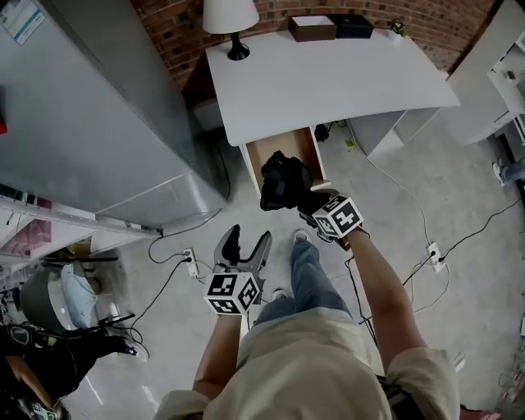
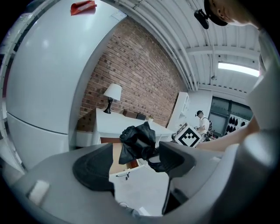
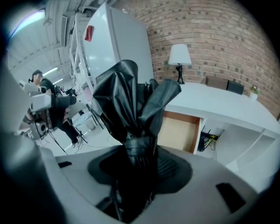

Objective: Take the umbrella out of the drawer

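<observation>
Grey jaws of the right gripper [image 3: 140, 162] are clamping the folded black fabric umbrella [image 3: 127, 100] by its lower end, its loose folds standing up past the pads. In the head view that gripper [image 1: 302, 203] is sitting at centre frame, with the forearm reaching up to it from the lower right and the marker cube facing the camera. The umbrella [image 1: 283, 182] is hanging clear of the open pale-wood drawer [image 1: 283, 148], over its front edge and touching nothing else.

To its lower left, the left gripper [image 1: 246, 244] is pointing up the frame on a straight forearm. Its jaws are standing apart and empty. The left gripper view [image 2: 135, 168] is catching the umbrella [image 2: 138, 142] beyond them, not between them.

Around the drawer, bare grey floor is lying open to the right and left. The white desk [image 1: 328, 82] is overhanging the drawer's back, and a tall grey cabinet [image 1: 82, 123] is closing off the upper left. The person's jeans-clad leg [image 1: 312, 275] is standing just below the drawer front.

Only the head view is showing the cables and sockets on the floor. The white-shaded lamp [image 1: 230, 20] and two dark boxes [image 1: 328, 27] are sitting on the desk's far edge. Only the right gripper view is showing the drawer's bare interior [image 3: 181, 131] and a person with equipment [image 3: 52, 109] at far left.
</observation>
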A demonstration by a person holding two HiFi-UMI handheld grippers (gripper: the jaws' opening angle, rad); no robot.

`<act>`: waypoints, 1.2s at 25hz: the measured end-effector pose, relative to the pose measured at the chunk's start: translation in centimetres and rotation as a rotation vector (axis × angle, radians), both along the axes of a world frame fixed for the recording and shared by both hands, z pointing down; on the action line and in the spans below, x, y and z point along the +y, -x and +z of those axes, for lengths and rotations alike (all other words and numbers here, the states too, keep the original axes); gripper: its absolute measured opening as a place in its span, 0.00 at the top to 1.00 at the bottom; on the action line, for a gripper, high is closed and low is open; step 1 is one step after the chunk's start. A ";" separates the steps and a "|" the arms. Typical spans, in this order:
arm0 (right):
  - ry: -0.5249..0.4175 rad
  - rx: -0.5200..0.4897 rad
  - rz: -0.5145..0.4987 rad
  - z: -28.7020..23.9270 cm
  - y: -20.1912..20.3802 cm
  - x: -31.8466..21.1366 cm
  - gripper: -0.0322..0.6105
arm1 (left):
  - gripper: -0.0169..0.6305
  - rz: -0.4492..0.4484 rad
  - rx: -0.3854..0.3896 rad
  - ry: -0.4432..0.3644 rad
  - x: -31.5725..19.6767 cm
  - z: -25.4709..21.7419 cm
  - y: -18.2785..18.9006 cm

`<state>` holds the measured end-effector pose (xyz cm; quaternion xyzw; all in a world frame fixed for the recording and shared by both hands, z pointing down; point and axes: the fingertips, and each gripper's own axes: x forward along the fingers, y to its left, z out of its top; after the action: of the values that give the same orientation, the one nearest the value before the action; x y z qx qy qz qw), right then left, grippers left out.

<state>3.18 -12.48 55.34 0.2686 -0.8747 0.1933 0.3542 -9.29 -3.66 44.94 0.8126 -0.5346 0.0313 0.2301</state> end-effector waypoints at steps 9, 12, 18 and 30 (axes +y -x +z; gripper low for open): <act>-0.029 -0.175 0.150 -4.9 -0.3 8.7 0.64 | 0.48 0.049 -0.026 -0.027 6.0 -1.5 -1.0; -0.032 -0.231 0.209 -5.9 -0.8 11.4 0.64 | 0.49 0.046 -0.038 -0.045 7.8 -1.9 -0.8; -0.044 -0.318 0.299 -8.0 -2.0 16.0 0.64 | 0.62 0.040 -0.065 -0.053 10.7 -1.9 -0.3; -0.096 -0.455 0.389 -12.3 -4.3 21.7 0.63 | 0.91 0.003 -0.102 -0.058 13.2 -2.0 0.2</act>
<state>7.45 9.18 43.02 0.3971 -0.8719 0.2712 0.0925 -9.49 9.56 42.89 0.8171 -0.5449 0.0576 0.1791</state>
